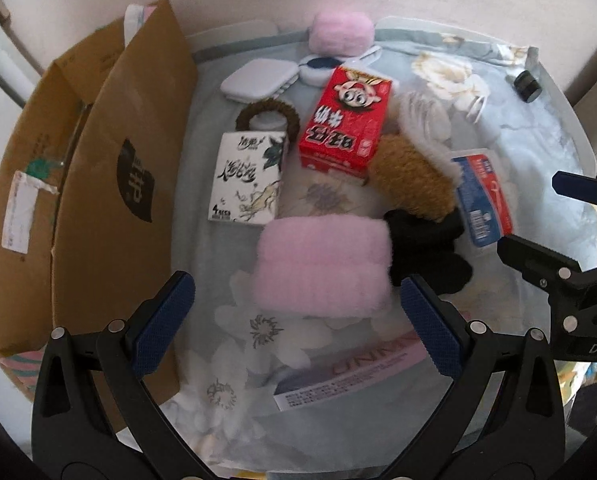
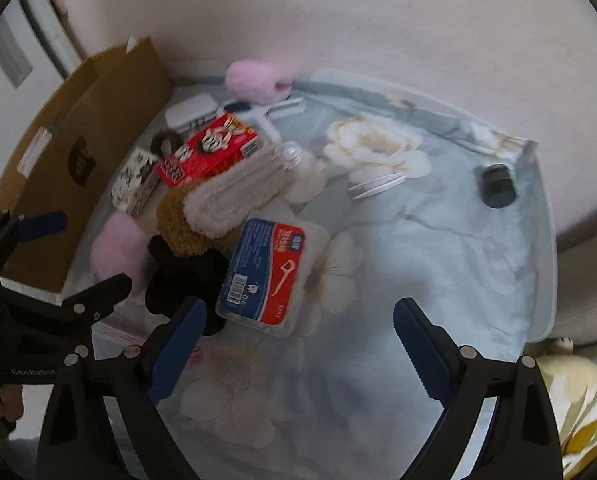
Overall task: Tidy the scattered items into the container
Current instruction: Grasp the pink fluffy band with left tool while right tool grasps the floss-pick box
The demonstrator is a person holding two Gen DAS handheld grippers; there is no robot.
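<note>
My left gripper (image 1: 298, 320) is open, pointing steeply down over a pink fluffy band (image 1: 322, 268) that lies just ahead of its fingertips, untouched. The open cardboard box (image 1: 98, 200) stands to its left. My right gripper (image 2: 298, 344) is open too, empty, with a blue and red floss-pick box (image 2: 270, 276) just ahead of its left finger. Scattered beyond are a red carton (image 1: 346, 120), a white ink-print box (image 1: 250, 176), a brown fluffy piece (image 1: 414, 180) and a black scrunchie (image 1: 430, 248). Each gripper shows in the other's view: right gripper (image 1: 554, 220), left gripper (image 2: 74, 256).
A flower-print cloth (image 2: 418, 280) covers the round table. At the back lie a second pink fluffy piece (image 1: 340, 34), a white case (image 1: 254, 78) and a brown hair ring (image 1: 268, 114). A small black jar (image 2: 498, 186) and a white lid (image 2: 378, 184) sit far right. A wall rises behind.
</note>
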